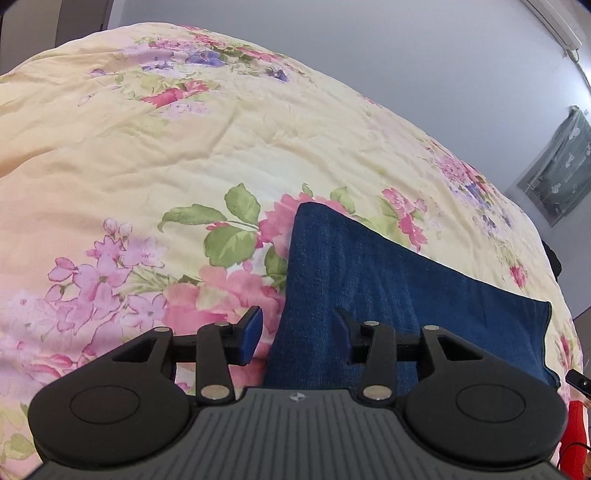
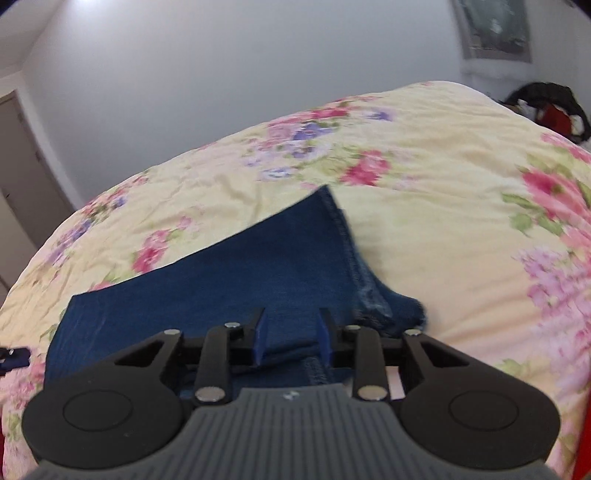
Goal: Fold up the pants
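Right wrist: blue denim pants [image 2: 258, 266] folded flat, stitched hem showing.

Soft, even daylight fills both views, with a bright glare patch at the wall [image 2: 88, 5] in the right wrist view's top left. Fisheye bulges the bed [image 1: 110, 147] into a dome. Motion blur smears the right view's flowers; the left is sharp.

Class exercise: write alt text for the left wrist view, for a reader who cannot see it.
Folded blue denim pants lie on a floral yellow bedspread, seen from just above. The left hand-held gripper hangs over the near left edge of the pants with its jaws apart and nothing between them. A pale wall rises behind the bed.
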Available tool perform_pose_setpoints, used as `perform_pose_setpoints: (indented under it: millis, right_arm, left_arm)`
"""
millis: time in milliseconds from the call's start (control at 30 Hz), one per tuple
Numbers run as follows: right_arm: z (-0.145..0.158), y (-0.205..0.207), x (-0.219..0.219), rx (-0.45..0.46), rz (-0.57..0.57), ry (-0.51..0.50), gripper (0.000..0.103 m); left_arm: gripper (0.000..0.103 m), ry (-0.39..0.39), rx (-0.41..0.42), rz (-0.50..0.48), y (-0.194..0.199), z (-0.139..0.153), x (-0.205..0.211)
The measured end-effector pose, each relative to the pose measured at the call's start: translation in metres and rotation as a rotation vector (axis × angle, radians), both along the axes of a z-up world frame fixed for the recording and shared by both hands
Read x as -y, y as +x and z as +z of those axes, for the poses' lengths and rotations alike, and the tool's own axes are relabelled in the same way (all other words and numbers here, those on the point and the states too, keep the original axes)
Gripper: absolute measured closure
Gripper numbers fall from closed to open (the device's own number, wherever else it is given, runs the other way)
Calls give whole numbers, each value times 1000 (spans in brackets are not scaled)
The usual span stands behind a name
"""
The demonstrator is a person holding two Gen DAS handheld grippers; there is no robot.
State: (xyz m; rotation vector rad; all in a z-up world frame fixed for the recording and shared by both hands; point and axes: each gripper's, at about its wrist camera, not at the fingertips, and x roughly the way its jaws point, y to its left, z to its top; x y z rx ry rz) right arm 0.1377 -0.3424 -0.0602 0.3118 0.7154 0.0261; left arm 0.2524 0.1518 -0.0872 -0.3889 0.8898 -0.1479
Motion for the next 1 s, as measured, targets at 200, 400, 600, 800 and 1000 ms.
perform_pose_setpoints:
  millis: [200, 400, 600, 800, 1000]
  right_arm:
    - [-20, 59, -75, -47, 178, -38, 96]
    - [-50, 120, -128, -124, 249, -55, 97]
    - [-67, 186, -149, -170, 241, -105, 103]
    - [-82, 232, -157, -200, 235, -133, 103]
    - [-82, 234, -158, -209, 220, -132, 103]
  left_arm:
    - [53, -17, -12, 21, 19, -19, 9]
    - [60, -33, -44, -10, 41, -38, 15]
    - [68, -20, -52, -34, 57, -43, 22]
    - [66, -15, -59, -31, 61, -49, 23]
    - [55, 45, -40, -17, 53, -44, 31]
